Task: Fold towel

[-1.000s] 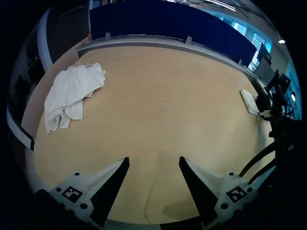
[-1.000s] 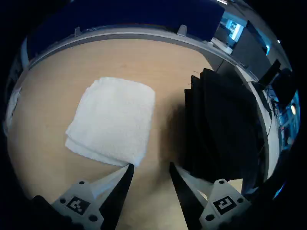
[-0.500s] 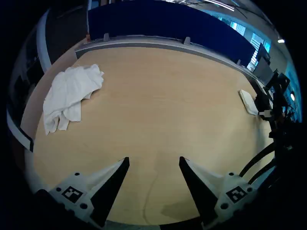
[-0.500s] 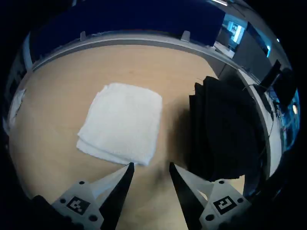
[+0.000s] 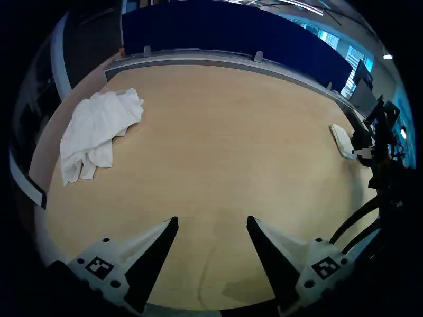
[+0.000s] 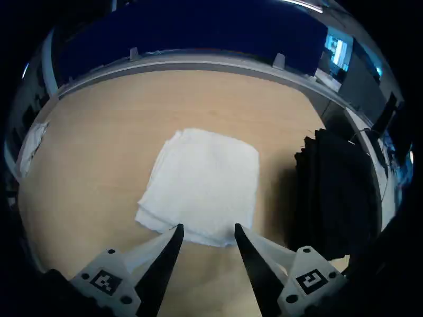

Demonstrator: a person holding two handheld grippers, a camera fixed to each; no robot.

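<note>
The folded towel (image 6: 203, 185) lies flat on the pale wooden table (image 6: 106, 137), a white, nubbly square with its layers showing as stacked edges along the near and left sides and its corners roughly aligned. The right claw (image 6: 208, 225) hangs over the towel's near edge with its fingers parted to a medium gap, gripping nothing; whether the tips touch the cloth cannot be told. Just right of the towel, apart from it, stands a black stack (image 6: 336, 190) of dark folded material. The left claw (image 5: 211, 217) is spread wide above a bare stretch of table, holding nothing. Far to its left, near the table's edge, a crumpled towel (image 5: 95, 129) lies in a loose white heap, rumpled and creased, with a few flaps trailing towards the near side. A blue partition (image 5: 227, 29) runs along the far side of the table.
</note>
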